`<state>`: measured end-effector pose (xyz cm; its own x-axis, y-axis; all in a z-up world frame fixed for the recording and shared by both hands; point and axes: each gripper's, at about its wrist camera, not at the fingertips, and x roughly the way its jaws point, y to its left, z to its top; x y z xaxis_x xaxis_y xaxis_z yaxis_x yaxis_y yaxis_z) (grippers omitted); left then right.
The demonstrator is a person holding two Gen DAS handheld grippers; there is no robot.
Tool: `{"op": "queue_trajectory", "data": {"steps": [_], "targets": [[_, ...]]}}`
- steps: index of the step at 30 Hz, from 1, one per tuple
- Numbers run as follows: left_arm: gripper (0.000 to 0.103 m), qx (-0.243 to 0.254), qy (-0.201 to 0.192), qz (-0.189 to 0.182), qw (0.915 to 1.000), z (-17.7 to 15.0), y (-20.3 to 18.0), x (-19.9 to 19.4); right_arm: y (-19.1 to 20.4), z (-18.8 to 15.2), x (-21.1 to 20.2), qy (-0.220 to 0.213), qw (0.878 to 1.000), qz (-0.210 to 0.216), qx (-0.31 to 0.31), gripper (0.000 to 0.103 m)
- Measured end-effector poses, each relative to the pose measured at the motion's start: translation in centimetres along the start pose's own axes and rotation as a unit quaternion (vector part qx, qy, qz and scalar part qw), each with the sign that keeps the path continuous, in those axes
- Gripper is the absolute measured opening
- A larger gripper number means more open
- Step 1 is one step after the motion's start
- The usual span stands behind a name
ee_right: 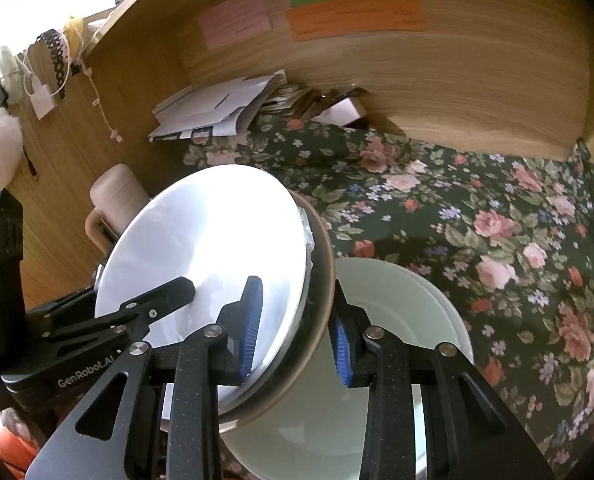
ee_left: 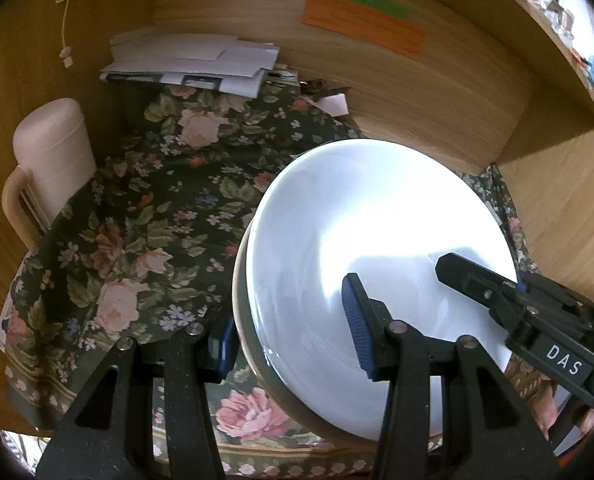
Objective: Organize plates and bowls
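Both tongs pinch one stack near the bench's front edge: the left tongs [ee_left: 293, 344] and right tongs [ee_right: 299, 330] each clamp the rim of the brown bowl [ee_right: 321, 280] with the white plate [ee_left: 369, 248] nested inside. Below sits a pale bowl [ee_right: 409, 300]. The plate could slide out, since the stack is tilted. Farther back, papers [ee_left: 193, 60] crowd the bench's rear edge.

Left gripper [ee_left: 293, 338]: jaws clamped across the near rim of the plate stack [ee_left: 377, 248], one blue pad outside the rim, one on the top face. Right gripper [ee_right: 299, 338]: jaws clamped on the opposite rim (pads pressing both sides). Both point downward toward the stack.
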<state>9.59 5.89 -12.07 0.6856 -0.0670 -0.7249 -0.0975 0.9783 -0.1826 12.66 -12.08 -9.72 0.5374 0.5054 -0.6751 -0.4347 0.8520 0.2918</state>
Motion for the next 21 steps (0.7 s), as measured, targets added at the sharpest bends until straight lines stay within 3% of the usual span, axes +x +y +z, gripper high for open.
{"op": "queue_trajectory", "data": {"steps": [21], "targets": [[0.047,0.027,0.025,-0.018,0.9992,-1.5,-4.9,2.2,-5.1,-2.5,-1.6,0.006,0.999,-0.016,0.041,0.029]]}}
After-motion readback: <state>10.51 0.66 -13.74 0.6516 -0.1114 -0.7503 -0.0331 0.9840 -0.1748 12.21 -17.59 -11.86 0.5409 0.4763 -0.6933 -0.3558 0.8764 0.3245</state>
